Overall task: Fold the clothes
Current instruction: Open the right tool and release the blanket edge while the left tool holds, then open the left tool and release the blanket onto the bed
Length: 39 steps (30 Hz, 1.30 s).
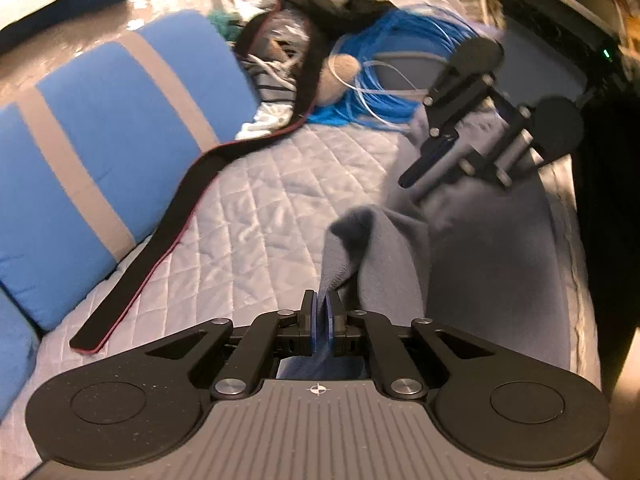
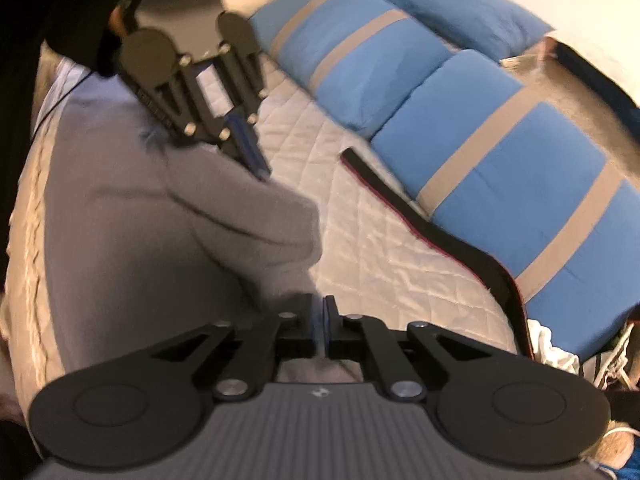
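Between the pressed-together pads of the left gripper (image 1: 322, 312): a fold of grey garment (image 1: 472, 264), pinched, spread over the quilted mattress (image 1: 248, 216) ahead. Right gripper (image 2: 320, 320): jaws nearly together, gripping nothing visible, garment just left of it.

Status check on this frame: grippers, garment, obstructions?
Left gripper shut on grey garment. Right gripper nearly closed, empty. Black strap beside it on the quilt, clear.
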Motion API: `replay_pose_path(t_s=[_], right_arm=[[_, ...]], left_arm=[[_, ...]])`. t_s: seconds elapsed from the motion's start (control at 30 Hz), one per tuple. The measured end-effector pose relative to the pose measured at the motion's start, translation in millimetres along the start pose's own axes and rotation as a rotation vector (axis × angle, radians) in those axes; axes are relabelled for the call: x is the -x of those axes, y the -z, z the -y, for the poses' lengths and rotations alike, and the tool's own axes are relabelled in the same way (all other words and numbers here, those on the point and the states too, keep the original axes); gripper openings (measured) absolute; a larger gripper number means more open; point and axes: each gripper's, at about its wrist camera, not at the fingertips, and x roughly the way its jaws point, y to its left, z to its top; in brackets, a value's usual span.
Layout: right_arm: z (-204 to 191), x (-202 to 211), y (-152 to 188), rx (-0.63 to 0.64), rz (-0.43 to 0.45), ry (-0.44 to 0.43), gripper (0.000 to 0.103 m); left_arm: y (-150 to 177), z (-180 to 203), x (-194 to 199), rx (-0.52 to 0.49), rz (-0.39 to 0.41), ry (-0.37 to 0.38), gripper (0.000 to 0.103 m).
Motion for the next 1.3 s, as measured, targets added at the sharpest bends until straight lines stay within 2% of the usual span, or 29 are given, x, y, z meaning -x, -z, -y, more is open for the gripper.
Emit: replay_pose_path(t_s=[0.03,0.1,0.17,0.3,0.33,0.37,0.43,0.47,0.57,0.67,0.83,0.93,1.13,1.2,1.23,1.27,1.3], right_arm=[[2.1,1.1,-0.9,-0.023,0.011,-0.009,0.037],[6.7,4.2,-2.9,-0.079,0.042,-0.026,0.068],[12.7,6.6,-5.8,-0.13,0.079,-0.044,0.076],[21.8,4.6,-10.9,-0.194,0.104,-0.076,0.079],[21.8,2.9,-11.4,-0.194,0.099,-0.072,0.081],[20.6,1.6,-12.0,-0.188,0.092,-0.064,0.084],[18.0,-1.9,-13.0,-0.176,0.08,-0.058,0.087],[16.7,-3.7,-13.5,-0.172,0.074,-0.058,0.087],[13.9,-4.4,-14.8,-0.168,0.059,-0.053,0.091],[11.3,-1.9,-17.0,-0.167,0.052,-0.044,0.094],[-1.1,1.1,-16.9,-0.132,0.016,-0.109,0.096],[-8.7,3.9,-15.1,-0.135,-0.005,-0.252,0.096],[-36.3,-12.7,-20.9,-0.064,-0.055,-0.342,0.097],[-47.5,-19.9,-24.8,-0.031,-0.072,-0.356,0.098],[-50.9,-23.4,-26.8,-0.028,-0.076,-0.37,0.099],[-53.6,-26.9,-28.4,-0.027,-0.081,-0.374,0.101],[-56.2,-31.0,-29.7,-0.031,-0.093,-0.375,0.102]], left_arm=[[-0.4,-3.3,2.3,0.02,0.01,-0.004,0.006],[-1.9,-8.7,7.5,0.043,0.035,-0.018,0.006],[-3.4,-12.2,11.9,0.061,0.049,-0.023,0.006],[-5.7,-18.4,22.7,0.111,0.083,-0.022,0.006],[-5.9,-20.8,25.7,0.133,0.094,-0.019,0.012],[-5.4,-24.6,27.7,0.168,0.103,-0.012,0.025],[-3.7,-34.0,29.5,0.252,0.131,0.03,0.039],[-2.7,-39.5,29.0,0.3,0.146,0.064,0.041],[-5.1,-51.1,14.6,0.416,0.132,0.209,0.041],[-10.4,-49.9,-6.0,0.456,0.096,0.306,0.041],[-12.9,-43.2,-39.3,0.474,-0.021,0.382,0.041],[-10.8,-43.3,-53.3,0.493,-0.064,0.407,0.041],[-2.1,-64.7,-81.3,0.681,-0.092,0.519,0.041],[-2.2,-72.1,-89.9,0.755,-0.087,0.548,0.039],[-2.9,-75.4,-91.4,0.77,-0.08,0.525,0.024],[-3.7,-78.6,-92.9,0.784,-0.073,0.502,0.003],[-4.5,-81.8,-94.2,0.796,-0.065,0.479,0.003]])
